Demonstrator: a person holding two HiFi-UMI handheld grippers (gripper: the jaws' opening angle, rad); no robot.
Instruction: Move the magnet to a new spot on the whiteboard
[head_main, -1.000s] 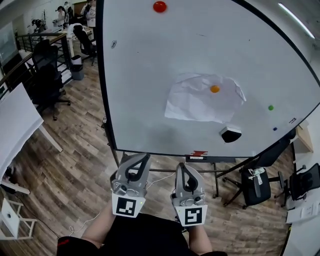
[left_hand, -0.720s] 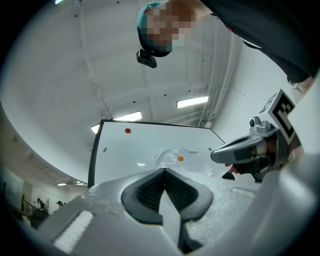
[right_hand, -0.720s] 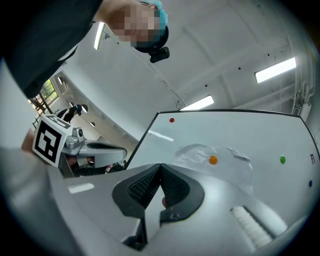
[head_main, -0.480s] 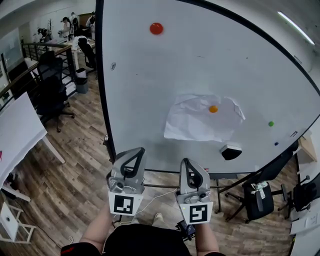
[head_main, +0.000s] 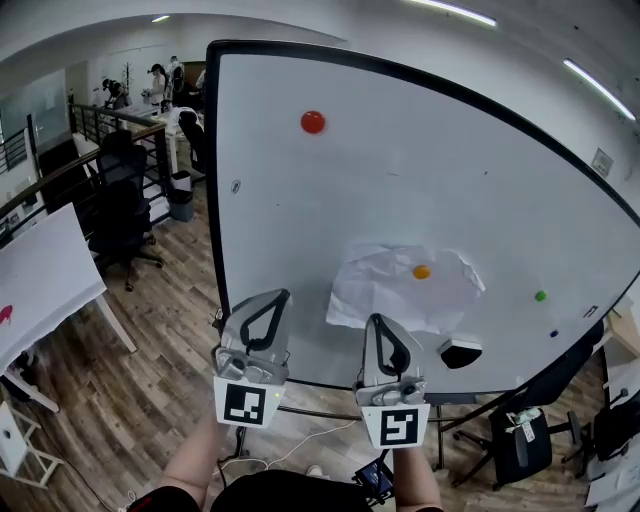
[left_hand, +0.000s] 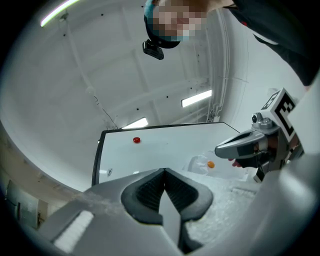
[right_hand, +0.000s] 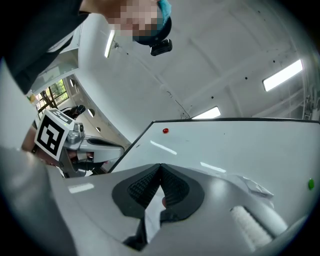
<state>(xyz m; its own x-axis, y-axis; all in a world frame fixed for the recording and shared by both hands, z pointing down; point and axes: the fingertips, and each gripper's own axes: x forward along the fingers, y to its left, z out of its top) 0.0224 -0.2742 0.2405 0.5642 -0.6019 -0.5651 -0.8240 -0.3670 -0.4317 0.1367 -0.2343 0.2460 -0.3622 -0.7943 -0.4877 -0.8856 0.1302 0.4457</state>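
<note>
A large whiteboard stands in front of me. An orange magnet pins a crumpled white paper to it. Higher up is a red magnet, with a green one at the right. My left gripper and right gripper are side by side below the board, both shut and holding nothing, well short of any magnet. The left gripper view has its pads pressed together, with the red magnet and orange magnet beyond. In the right gripper view the pads meet too.
A black eraser sticks to the board's lower right, near a small blue dot. Office chairs and a white table stand at the left on the wooden floor. Another chair is under the board at the right.
The view has tilted upward, so the board and its magnets sit lower in frame. Both grippers have risen slightly toward the board's lower edge and stayed shut.
</note>
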